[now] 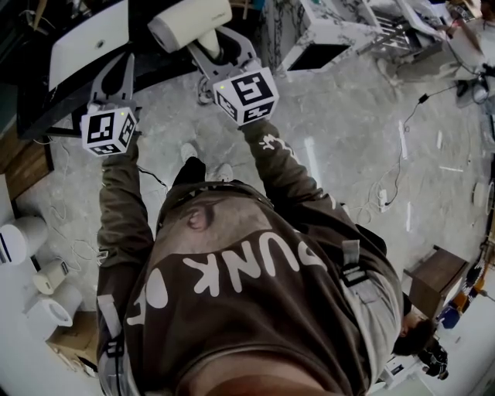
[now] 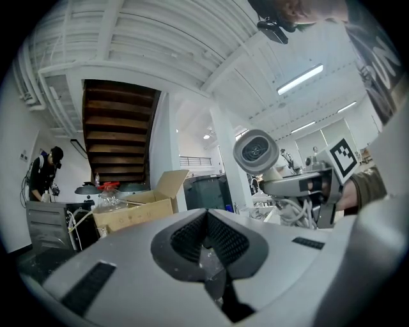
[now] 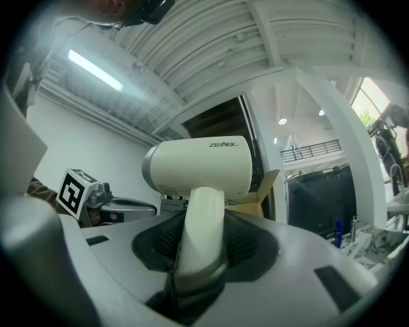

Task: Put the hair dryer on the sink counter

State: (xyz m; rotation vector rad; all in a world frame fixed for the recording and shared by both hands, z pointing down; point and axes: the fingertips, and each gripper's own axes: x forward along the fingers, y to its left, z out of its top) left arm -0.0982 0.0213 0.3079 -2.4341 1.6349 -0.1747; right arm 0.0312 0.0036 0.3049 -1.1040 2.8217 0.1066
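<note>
Short of the dark table (image 1: 35,100), my right gripper (image 1: 215,52) grips the cream hair dryer (image 1: 186,23) by its handle, left gripper (image 1: 124,69) closed empty; next, lower it there.

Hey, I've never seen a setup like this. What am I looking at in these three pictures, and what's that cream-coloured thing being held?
There is no robot here. A person in a brown sweatshirt holds a hand-operated gripper in each hand. The head view comes from a camera on their head, looking down to a grey marbled floor. The other two views come from cameras riding on each gripper, looking along its jaws. The patterned cubes are part of the grippers. The right gripper is clamped on the handle of a cream hair dryer, with the barrel on top. The left gripper has its jaws together with nothing in them. The dryer is not yet set down. A cardboard box stands further off.
</note>
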